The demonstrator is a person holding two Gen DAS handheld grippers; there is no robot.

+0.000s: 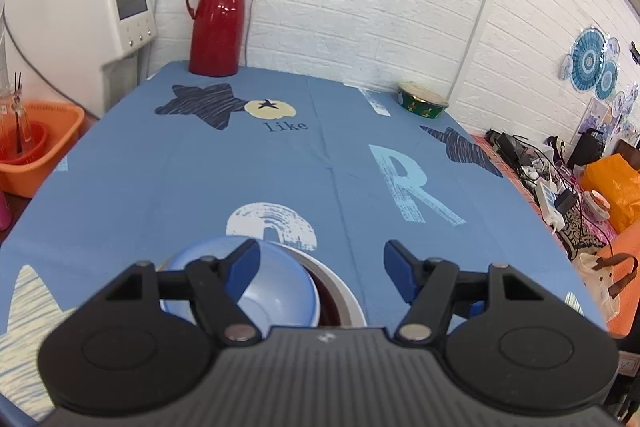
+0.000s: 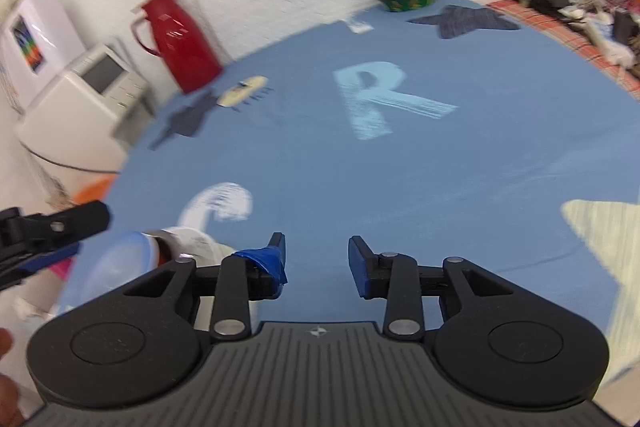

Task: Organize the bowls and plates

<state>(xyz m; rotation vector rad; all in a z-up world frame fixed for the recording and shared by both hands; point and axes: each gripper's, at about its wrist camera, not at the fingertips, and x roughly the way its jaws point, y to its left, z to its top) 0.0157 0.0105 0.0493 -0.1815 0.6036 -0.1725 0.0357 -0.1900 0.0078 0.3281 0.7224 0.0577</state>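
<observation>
**Both tongs empty, bowls stacked at the near edge**

While the right wrist view is pretty smeared, the layout reads fine, so going big to small: the bench (image 1: 280,179) takes up most of both views, covered in a blue cloth with dark stars, a pale "R" and the word "like" printed on it. Off its left side sits a white machine with a screen (image 1: 80,23), and below that an orange tub (image 1: 44,155) with a smaller red basket inside it. At the far left corner of the bench stands a red thermos jug (image 1: 216,19), upright, against the white brick wall. Over at the far right corner is a green patterned bowl (image 1: 422,101), well apart from everything else.

Task stuff is right at the near edge: a light blue bowl (image 1: 276,291) sits nested in a white bowl (image 1: 344,295) that looks dark red inside. From the right wrist view the same stack shows at lower left, blurry.

The left tongs (image 1: 320,263) are spread wide with nothing between them; the left finger (image 1: 242,267) hangs over the blue bowl, can't tell if it's touching. The right tongs (image 2: 316,259) are parted about halfway, also empty, over bare cloth just right of the stack
</observation>
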